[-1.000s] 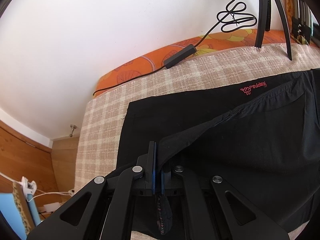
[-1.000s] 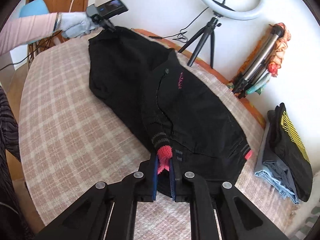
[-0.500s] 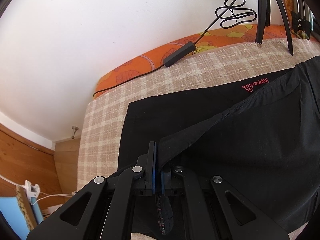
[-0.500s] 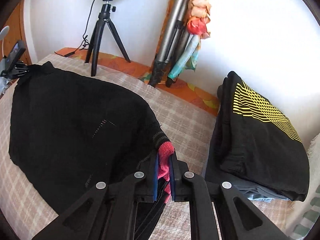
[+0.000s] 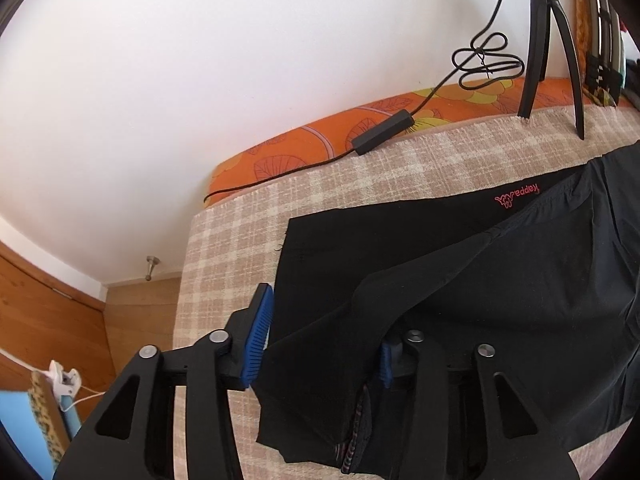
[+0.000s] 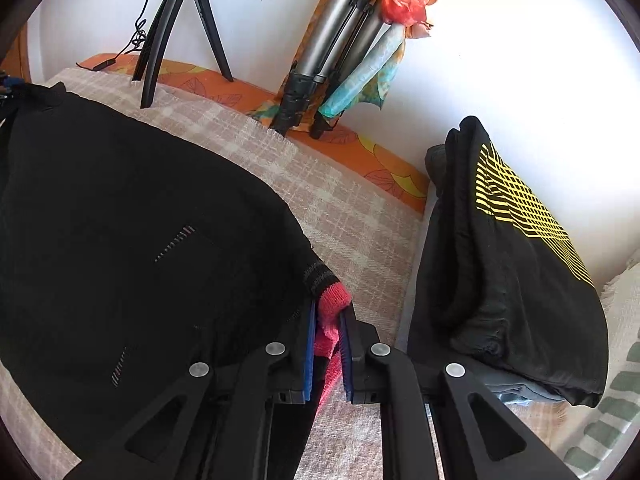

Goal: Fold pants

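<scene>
Seen from both wrist views, one pair of black fabric pants with a small red logo lies folded on the beige-and-cream checked cloth that covers the work surface. Left gripper: its jaws have just been opening; the blue pads stand apart and a raised ridge of black cloth runs between them without being pressed, so the hold is released. Right gripper: clenched on the red knitted cuff at the end of a pant leg. In the right wrist view the body of the pants spreads away to the left and ahead of that claw; in the left wrist view it spreads to the right and ahead. The long axis therefore appears to run from one gripper to the other, and the right hand is the only one with a grip on the pants. Any further fold would probably be led by the cuff end.

Counts: one pair of pants in work; two grippers; one stack of folded garments, a black one with yellow stripes on top, well apart to the right; two tripods, a black one and a grey one, by the white wall.
</scene>
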Demonstrator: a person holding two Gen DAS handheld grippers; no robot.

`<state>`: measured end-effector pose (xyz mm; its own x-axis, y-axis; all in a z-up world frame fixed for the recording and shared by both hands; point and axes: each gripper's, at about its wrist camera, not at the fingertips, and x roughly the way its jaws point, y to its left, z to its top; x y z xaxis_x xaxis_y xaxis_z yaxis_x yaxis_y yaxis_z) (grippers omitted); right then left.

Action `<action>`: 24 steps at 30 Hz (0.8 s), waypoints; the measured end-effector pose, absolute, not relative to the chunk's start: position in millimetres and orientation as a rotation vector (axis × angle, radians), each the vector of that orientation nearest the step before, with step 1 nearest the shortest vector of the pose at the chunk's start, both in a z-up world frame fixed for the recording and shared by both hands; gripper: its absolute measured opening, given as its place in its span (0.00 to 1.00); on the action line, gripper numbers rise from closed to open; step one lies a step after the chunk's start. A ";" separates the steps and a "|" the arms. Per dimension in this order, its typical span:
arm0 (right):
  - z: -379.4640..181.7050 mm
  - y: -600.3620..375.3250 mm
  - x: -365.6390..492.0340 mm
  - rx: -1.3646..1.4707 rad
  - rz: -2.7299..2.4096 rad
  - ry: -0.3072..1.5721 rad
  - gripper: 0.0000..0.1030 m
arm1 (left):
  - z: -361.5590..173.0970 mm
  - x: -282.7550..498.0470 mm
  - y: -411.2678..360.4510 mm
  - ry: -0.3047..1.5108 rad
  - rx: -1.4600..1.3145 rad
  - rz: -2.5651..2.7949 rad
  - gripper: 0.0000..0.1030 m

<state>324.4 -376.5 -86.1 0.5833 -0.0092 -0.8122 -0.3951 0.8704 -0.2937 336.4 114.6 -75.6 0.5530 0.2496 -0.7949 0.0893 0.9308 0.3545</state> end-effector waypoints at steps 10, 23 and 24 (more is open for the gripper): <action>-87.3 -373.6 321.0 -0.500 0.193 0.934 0.11 | -49.1 333.7 159.2 0.951 0.414 0.218 0.49; -31.8 -338.8 252.6 -0.385 0.377 0.805 0.30 | -89.3 273.3 205.3 1.000 0.150 0.103 0.49; -29.6 -327.3 250.3 -0.387 0.418 0.803 0.30 | -93.0 271.0 204.0 1.003 0.142 0.099 0.49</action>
<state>250.3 -327.3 -29.6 0.6220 0.2101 -0.7543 -0.4968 0.8505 -0.1729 271.0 204.0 -93.0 0.5348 0.1477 -0.8320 -0.0172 0.9863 0.1640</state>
